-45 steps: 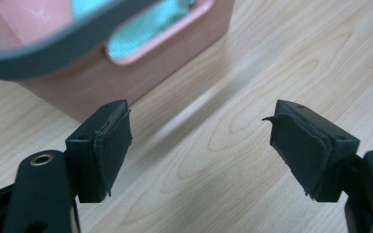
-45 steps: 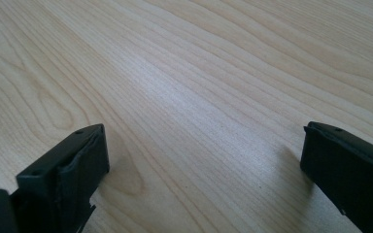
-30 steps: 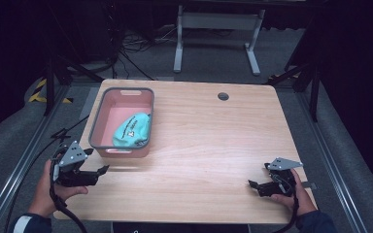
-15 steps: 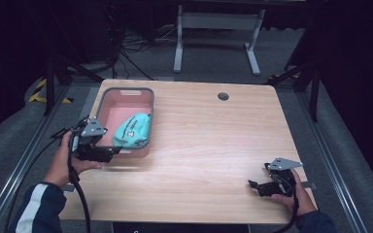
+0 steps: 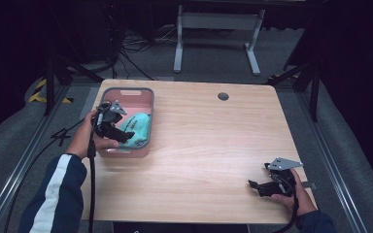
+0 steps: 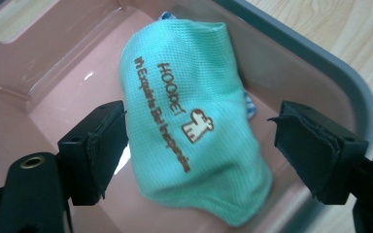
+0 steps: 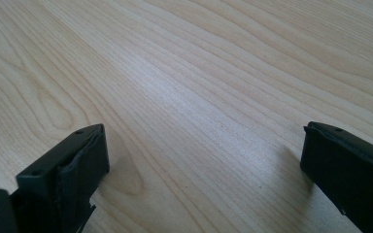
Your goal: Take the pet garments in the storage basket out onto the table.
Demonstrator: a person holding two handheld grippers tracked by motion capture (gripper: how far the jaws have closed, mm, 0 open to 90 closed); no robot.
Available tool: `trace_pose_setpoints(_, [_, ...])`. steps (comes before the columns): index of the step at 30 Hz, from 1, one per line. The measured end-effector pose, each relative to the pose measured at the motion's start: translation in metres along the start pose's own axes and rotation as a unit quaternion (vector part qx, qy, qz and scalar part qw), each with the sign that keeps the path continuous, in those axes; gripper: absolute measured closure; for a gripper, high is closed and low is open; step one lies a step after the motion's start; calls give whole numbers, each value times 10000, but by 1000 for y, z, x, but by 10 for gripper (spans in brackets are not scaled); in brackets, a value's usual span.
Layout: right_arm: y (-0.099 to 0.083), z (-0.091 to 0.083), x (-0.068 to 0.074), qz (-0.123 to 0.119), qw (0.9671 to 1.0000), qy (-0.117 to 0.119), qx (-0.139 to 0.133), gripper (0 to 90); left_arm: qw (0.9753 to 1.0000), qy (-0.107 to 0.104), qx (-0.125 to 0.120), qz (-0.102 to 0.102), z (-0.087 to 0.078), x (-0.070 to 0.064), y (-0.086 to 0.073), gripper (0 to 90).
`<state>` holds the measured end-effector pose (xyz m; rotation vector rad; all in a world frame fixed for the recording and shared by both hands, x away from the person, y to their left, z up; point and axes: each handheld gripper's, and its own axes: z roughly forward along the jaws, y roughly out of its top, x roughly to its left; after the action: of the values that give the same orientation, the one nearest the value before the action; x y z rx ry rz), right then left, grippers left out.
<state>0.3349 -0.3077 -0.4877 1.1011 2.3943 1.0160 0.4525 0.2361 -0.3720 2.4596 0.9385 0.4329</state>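
A lab or recording studio, not a home. The wooden worktop (image 5: 213, 145) stands alone on grey carpet (image 5: 9, 145) in a dark, black-walled room. Beyond the worktop stands a grey metal stand (image 5: 213, 34), with loose cables (image 5: 131, 48) on the floor beside it. Left of the worktop, yellow-black hazard tape (image 5: 41, 92) marks the floor.

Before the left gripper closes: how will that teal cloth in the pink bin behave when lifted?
Probably floppy: the teal cloth is knit mesh, folded and slumped in the pink bin, so it should drape. Likely light, not fragile. The left gripper, jaws open either side, may pinch just the top layer.
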Motion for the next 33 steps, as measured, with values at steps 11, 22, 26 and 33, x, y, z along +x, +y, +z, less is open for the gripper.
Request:
trace_pose_setpoints(11, [0,0,0,-1,10000,0,0,37,9959,-191,865,-174,53,15,12,200])
trace_pose_setpoints(22, [0,0,0,0,10000,0,-1,37,9896,-314,1337,-437,78,26,13,178])
trace_pose_setpoints(26, [0,0,0,1,10000,1,0,37,9879,-367,1427,-491,83,28,12,182])
trace_pose_setpoints(33, [0,0,0,1,10000,0,0,37,9851,-550,1579,-393,85,25,16,317])
